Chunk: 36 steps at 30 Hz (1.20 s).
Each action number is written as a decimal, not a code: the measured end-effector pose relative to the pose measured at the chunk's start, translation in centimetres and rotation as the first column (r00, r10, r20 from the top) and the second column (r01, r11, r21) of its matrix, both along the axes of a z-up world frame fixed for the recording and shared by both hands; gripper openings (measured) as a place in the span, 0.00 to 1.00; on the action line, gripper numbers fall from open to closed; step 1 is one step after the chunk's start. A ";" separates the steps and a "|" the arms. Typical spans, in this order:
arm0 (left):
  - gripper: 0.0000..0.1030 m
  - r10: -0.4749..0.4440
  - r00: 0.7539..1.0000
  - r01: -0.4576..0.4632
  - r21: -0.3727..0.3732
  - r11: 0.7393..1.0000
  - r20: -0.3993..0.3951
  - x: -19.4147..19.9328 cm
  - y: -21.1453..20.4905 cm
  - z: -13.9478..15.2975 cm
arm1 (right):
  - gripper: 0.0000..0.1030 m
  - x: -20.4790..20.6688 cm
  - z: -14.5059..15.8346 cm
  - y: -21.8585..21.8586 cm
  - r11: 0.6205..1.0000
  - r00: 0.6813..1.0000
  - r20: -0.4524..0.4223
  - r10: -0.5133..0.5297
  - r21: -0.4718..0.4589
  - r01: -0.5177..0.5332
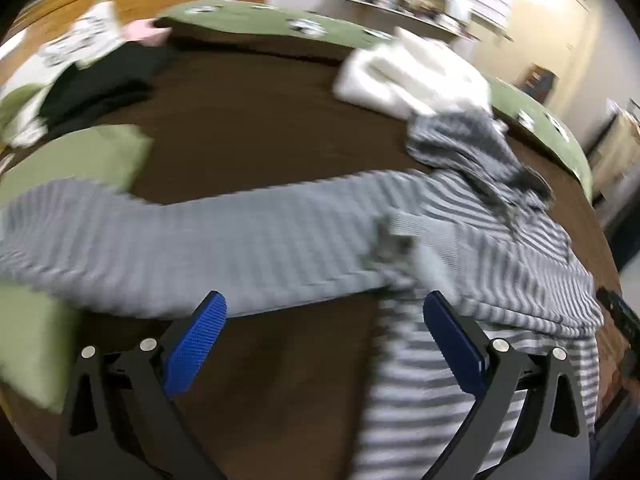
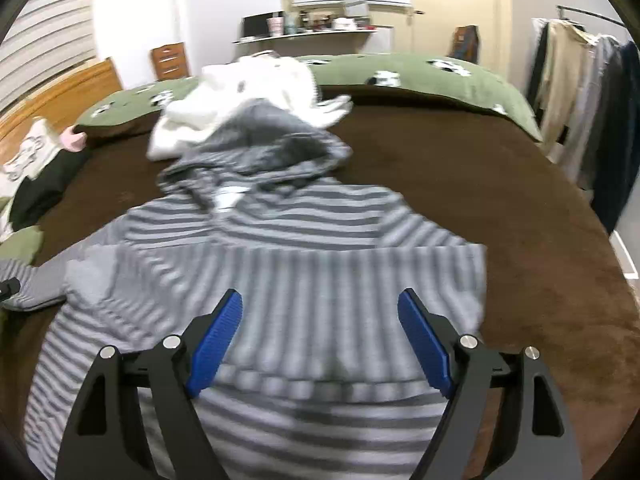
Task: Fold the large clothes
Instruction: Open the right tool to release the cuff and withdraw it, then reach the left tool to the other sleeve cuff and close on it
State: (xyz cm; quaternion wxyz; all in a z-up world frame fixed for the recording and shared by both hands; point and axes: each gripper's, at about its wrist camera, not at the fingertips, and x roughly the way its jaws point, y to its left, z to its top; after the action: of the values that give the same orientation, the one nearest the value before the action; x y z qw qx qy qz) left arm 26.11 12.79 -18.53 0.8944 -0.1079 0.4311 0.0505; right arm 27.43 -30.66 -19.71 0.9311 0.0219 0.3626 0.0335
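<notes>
On the bed's brown blanket (image 2: 460, 184) your grey striped hoodie (image 2: 280, 240) lies flat, hood far, one sleeve folded across, under your left hand-held gripper (image 1: 324, 308) and right hand-held gripper (image 2: 320, 304), both spread apart and empty.

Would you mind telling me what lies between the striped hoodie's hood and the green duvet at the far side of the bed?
A crumpled white garment lies there, touching the hood, seen best in the right wrist view.

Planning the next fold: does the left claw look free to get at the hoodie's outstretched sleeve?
Probably yes. The left claw is open and empty, and the striped hoodie's sleeve lies flat on the brown blanket just ahead of its tips, with nothing covering it.
</notes>
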 end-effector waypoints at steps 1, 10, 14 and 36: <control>0.94 0.023 1.000 -0.023 0.001 1.000 0.002 -0.6 1.0 0.3 | 0.80 -0.1 0.0 1.2 1.000 1.000 -0.006 0.017 0.011 -0.017; 0.94 0.322 0.946 -0.321 -0.045 0.946 0.019 -7.1 13.6 2.2 | 0.87 -1.7 -1.1 9.7 0.991 0.990 -0.039 0.135 0.030 -0.134; 0.94 0.444 0.896 -0.441 -0.101 0.892 0.010 -9.2 18.7 1.8 | 0.87 -2.4 -0.8 11.8 0.986 0.985 -0.043 0.168 0.027 -0.167; 0.53 0.550 0.829 -0.551 -0.304 0.777 -0.099 -6.7 30.5 -2.8 | 0.88 -3.4 0.8 12.2 0.990 0.989 -0.057 0.139 0.017 -0.138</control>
State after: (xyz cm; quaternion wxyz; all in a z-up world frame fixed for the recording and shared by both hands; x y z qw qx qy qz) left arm 19.41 43.33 -21.36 0.8097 -0.3725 0.3853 0.2391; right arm 24.04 -18.50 -18.92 0.9154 0.0035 0.3899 0.0999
